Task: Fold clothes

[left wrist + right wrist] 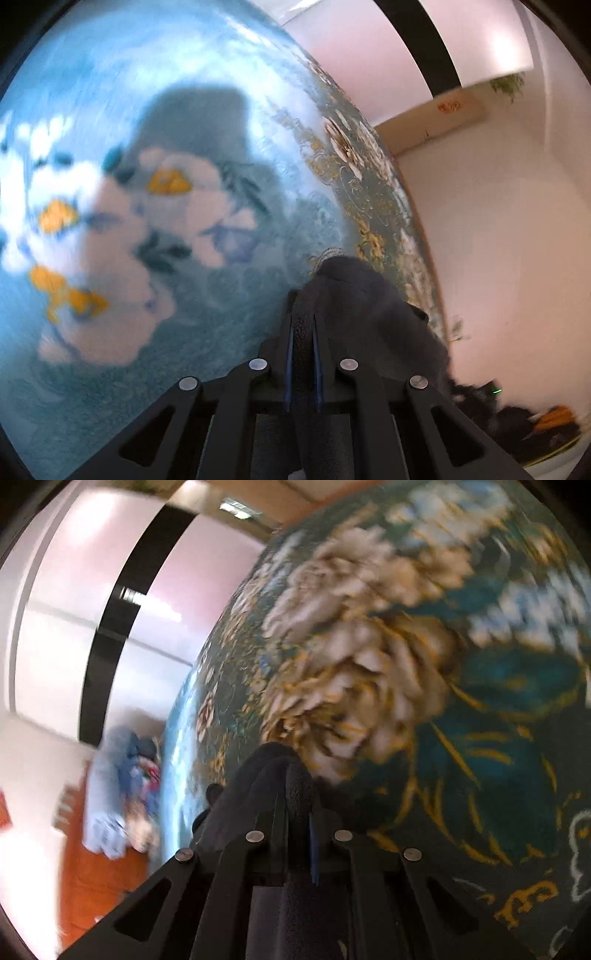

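Observation:
My left gripper (303,314) is shut on a dark garment (362,302), which bunches over the fingers and hangs off to the right, above a blue floral carpet (110,221). My right gripper (295,786) is shut on the dark garment (255,786) too; the fabric drapes over the left finger and down the left side, above the carpet's dark teal and cream flower border (369,664). Both views are blurred by motion. The rest of the garment is hidden.
A pile of clothes (122,794) lies on an orange surface (96,878) at the carpet's edge in the right wrist view. Dark and orange items (532,421) lie on the pale floor in the left wrist view. White walls with a black vertical strip (424,44) stand behind.

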`<state>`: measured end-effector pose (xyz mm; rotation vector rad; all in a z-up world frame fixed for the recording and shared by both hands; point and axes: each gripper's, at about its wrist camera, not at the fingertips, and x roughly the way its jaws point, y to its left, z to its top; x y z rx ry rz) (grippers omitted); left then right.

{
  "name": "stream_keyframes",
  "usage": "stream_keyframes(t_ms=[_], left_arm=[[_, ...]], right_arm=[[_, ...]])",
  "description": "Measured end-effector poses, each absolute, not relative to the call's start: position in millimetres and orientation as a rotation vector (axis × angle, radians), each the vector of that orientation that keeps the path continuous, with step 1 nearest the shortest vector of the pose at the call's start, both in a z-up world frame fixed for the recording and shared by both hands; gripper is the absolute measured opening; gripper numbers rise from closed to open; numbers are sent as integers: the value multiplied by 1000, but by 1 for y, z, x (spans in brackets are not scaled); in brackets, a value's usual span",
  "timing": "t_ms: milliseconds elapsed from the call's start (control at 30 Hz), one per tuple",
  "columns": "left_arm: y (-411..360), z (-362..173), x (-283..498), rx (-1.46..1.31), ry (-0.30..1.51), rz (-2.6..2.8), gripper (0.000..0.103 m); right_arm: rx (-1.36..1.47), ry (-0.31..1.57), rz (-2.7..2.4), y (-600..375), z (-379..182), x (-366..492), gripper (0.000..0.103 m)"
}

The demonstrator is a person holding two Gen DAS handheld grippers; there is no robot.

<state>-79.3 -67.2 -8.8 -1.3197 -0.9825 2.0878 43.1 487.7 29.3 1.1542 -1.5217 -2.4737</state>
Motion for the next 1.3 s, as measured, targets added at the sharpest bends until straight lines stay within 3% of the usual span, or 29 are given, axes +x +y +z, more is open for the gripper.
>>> stream_keyframes(t_ms=[200,333,467,567,600,633,700,833,933,1300], left_arm=[[-60,5,-80,-1327,-913,2096,10],[-61,11,-75,-1343,-909,2090,16],[-75,27,-60,-1332,-892,2144,52],[-86,37,-33,-1272,-886,2177,65],[-89,39,-23,-1251,-884,2188,72],[-93,38,-11,-1249,-887,2187,73],[-99,32,13,-1263,-911,2165,73],[-104,16,56,-1295,-1001,2079,74],[-97,14,69,-1312,-1028,2031,81],[-38,3,51,-1332,-1054,2028,90]], right_arm=[[1195,-1477,-2486,482,34,41,8],[1217,-1401,-2513,478,46,44,13],[1216,-1303,-2577,474,67,58,14],[1180,-1247,-2611,471,79,78,15],[1155,-1246,-2606,469,80,87,27],[1130,-1245,-2601,468,81,96,43],[1096,-1266,-2561,465,76,118,56],[1118,-1317,-2504,462,56,159,63],[1129,-1397,-2454,463,40,184,72],[1082,-1511,-2375,435,20,174,73]])
